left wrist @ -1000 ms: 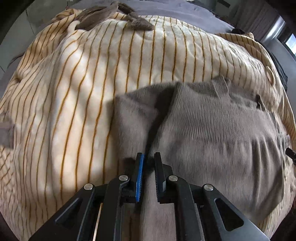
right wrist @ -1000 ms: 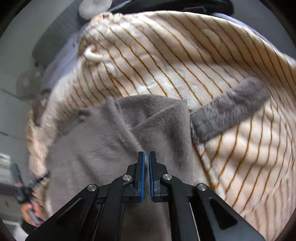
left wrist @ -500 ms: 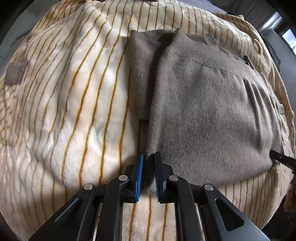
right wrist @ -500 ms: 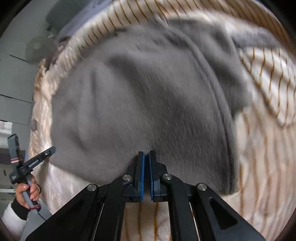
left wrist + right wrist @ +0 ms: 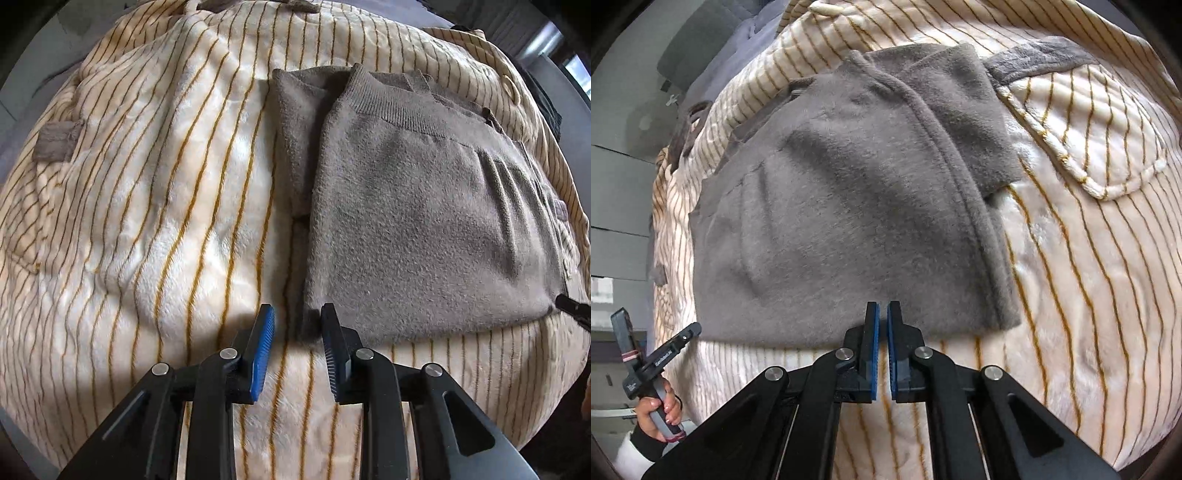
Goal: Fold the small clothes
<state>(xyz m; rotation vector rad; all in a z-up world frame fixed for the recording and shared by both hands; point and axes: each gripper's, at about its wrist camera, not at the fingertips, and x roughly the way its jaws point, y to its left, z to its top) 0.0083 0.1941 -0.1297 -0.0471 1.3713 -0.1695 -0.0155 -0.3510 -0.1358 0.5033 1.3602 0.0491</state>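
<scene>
Garment (image 5: 417,221): grey-brown fleece, folded into a flat block with ribbed cuff at the top, centre-right on the striped blanket (image 5: 147,184). Right view alone shows a hand (image 5: 659,410) at lower left and the blanket's pocket (image 5: 1104,140). Left gripper (image 5: 297,343) jaws have just been opening; the garment corner sits between them, released. Right gripper (image 5: 882,347) clenched at the near hem, holding nothing.
</scene>
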